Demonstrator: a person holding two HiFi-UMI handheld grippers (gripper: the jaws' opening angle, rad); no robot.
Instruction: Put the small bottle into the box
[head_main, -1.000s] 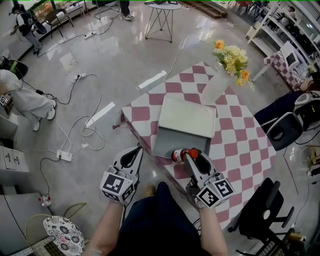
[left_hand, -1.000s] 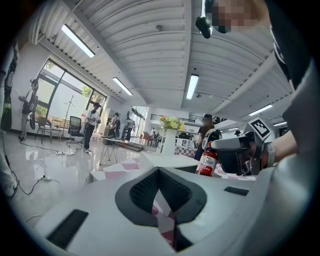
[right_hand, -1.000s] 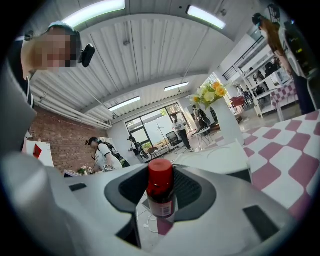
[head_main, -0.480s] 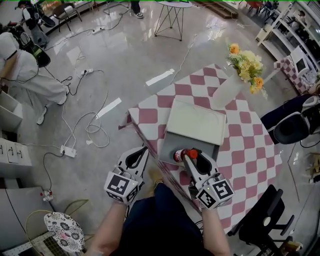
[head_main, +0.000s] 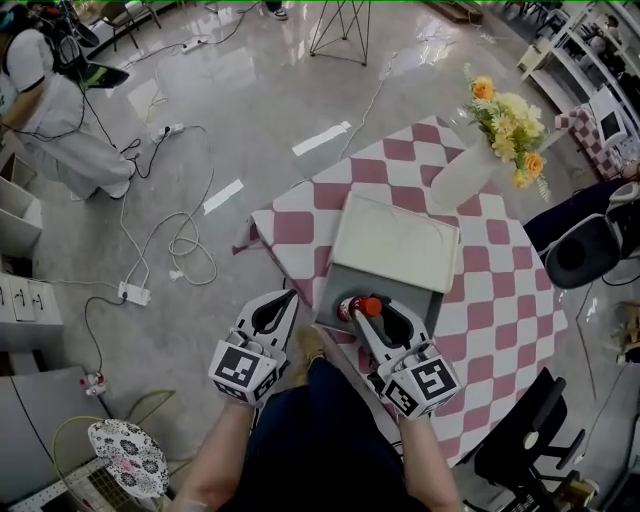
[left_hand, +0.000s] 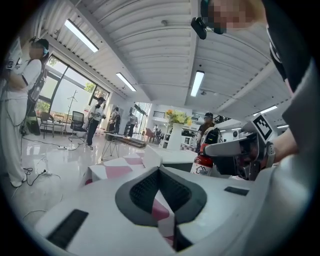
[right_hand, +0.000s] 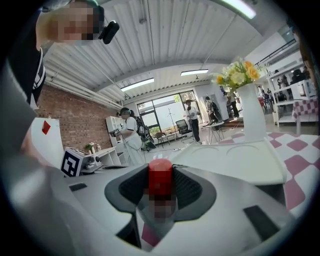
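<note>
The bottle (head_main: 356, 308) is small. It has a red cap (right_hand: 160, 179) and a white label (left_hand: 202, 170) with a little dark mark on it. The part under the cap looks red too. In the right gripper view the cap points up.

My right hand-held gripper (head_main: 362, 312) is pinching the bottle between its two jaws. The dark pads sit on both sides of it. The bottle is up off the counter (head_main: 495, 300), right at the near edge of the box (head_main: 410, 297). I cannot tell if it is over the inside yet. The box is open. It is grey inside, and its white lid (head_main: 395, 243) leans back behind it.

My left hand-held gripper (head_main: 285, 298) has its jaws pressed together with nothing in them. It is just left of the box, near the edge of the counter.

A second ago the bottle was pinched the same way, and it was at the near edge of the box then too. Its cap now sits a bit closer to its body in the head view, so the bottle has turned a little. The left hand-held gripper was shut then as well. The whole head view has slid, so the counter and the flowers (head_main: 510, 125) now sit more to the right.
</note>
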